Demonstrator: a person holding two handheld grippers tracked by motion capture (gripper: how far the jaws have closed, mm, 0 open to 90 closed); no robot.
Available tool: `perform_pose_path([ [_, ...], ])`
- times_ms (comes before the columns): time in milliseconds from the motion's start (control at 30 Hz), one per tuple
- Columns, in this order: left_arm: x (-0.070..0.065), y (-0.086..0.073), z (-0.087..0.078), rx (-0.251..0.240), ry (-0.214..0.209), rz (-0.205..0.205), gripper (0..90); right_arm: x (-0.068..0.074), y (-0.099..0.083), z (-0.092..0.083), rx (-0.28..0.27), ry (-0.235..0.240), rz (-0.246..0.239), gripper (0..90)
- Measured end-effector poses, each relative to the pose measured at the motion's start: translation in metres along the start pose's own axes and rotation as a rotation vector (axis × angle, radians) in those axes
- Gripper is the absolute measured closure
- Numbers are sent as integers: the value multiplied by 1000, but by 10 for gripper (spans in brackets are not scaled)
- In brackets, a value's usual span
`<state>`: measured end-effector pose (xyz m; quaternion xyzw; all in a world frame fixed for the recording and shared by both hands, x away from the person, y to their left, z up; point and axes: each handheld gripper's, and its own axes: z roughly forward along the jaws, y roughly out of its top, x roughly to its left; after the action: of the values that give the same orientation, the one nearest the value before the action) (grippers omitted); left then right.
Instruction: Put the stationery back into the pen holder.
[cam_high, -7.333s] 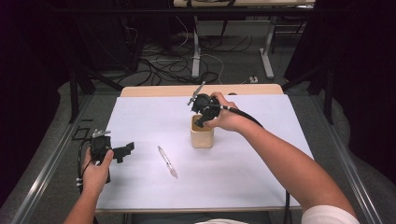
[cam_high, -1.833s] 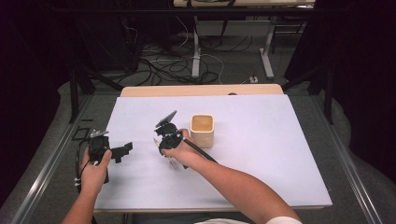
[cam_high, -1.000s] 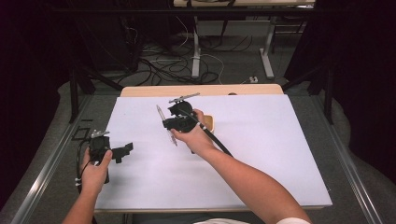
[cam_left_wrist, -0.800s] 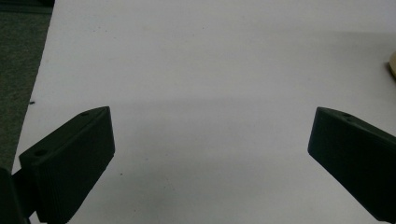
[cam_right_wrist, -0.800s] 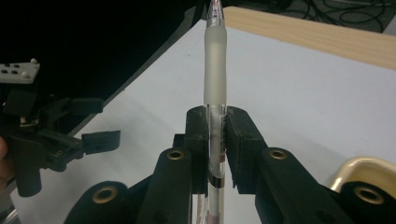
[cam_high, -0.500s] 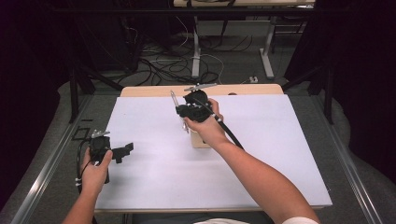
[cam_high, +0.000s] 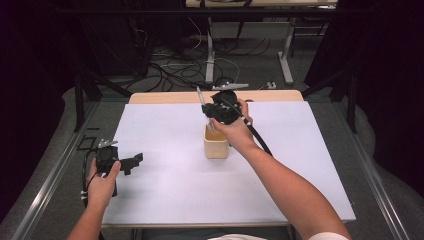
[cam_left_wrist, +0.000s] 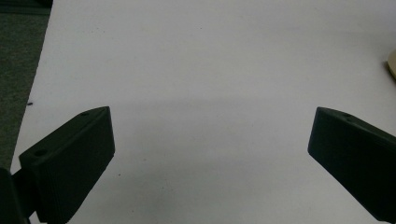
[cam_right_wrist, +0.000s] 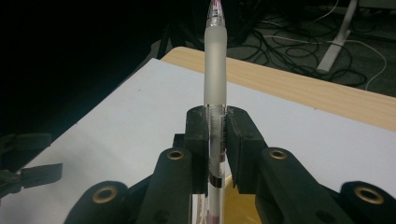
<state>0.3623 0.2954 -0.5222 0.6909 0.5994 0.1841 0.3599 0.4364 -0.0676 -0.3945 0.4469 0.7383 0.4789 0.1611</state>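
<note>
Clear plastic pen (cam_right_wrist: 215, 88) stands upright, pinched between the right gripper's (cam_right_wrist: 215, 135) fingers; the tan cup (cam_high: 216, 143) sits just below them. The left gripper's (cam_left_wrist: 210, 154) fingers are spread wide over bare white tabletop (cam_left_wrist: 210, 70).

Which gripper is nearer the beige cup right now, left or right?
Right. The right gripper is shut on a pen directly above the beige cup, pen upright over its opening. The left gripper rests open near the table's left edge, well apart from the cup.

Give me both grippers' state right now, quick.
Left gripper: open, nothing between its fingers, over the white table.
Right gripper: shut on a pen, above the cup.
</note>
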Motion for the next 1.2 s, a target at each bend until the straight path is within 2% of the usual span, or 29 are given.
perform_pose_path([
  [333,0,0,0,0,1,-1,5,-19,-6,-2,-30,-49,-26,800],
  [533,-1,0,1,2,4,-3,5,-25,-12,1,-27,-52,-26,799],
  [767,-1,0,2,-1,0,-9,5,-28,-22,6,-22,-48,-21,799],
  [1200,-3,1,2,9,-8,2,5,-29,-44,14,-14,-42,-42,799],
])
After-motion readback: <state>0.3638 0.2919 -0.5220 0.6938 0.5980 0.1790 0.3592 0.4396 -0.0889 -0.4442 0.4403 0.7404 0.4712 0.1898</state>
